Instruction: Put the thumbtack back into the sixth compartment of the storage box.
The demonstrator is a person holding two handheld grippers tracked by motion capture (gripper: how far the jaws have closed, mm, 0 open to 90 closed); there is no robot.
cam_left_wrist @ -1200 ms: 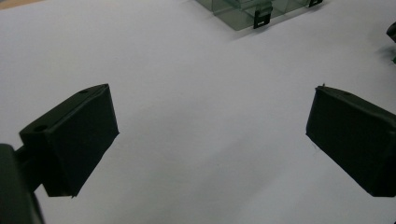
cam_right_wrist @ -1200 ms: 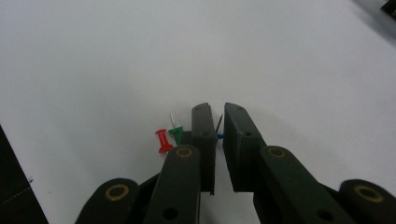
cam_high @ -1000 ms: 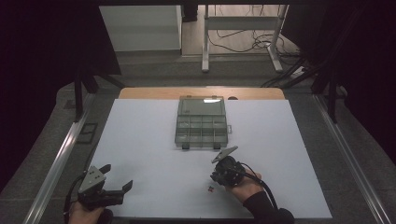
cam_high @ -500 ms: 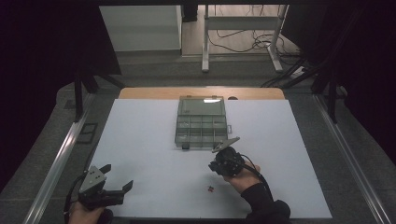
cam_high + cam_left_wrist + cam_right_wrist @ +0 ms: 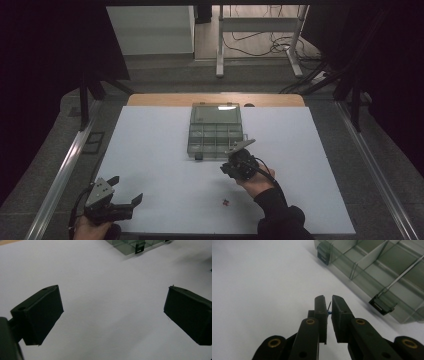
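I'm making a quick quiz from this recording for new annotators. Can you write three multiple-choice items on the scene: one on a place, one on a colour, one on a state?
1. Where does the clear compartment box stand?
A. at the far middle of the white sheet
B. at the near left corner
C. off the sheet, on the floor

2. What colour is the tiny thing between the right gripper's jaws?
A. yellow
B. blue
C. white

3. How do the left gripper's jaws stand?
A. shut on a screw
B. wide open, nothing between them
C. clamped on the box

Answers:
1 A: the high view shows it toward the far edge, about centred.
2 B: a blue sliver shows between the pads in the right gripper view.
3 B: bare sheet shows between the jaws.
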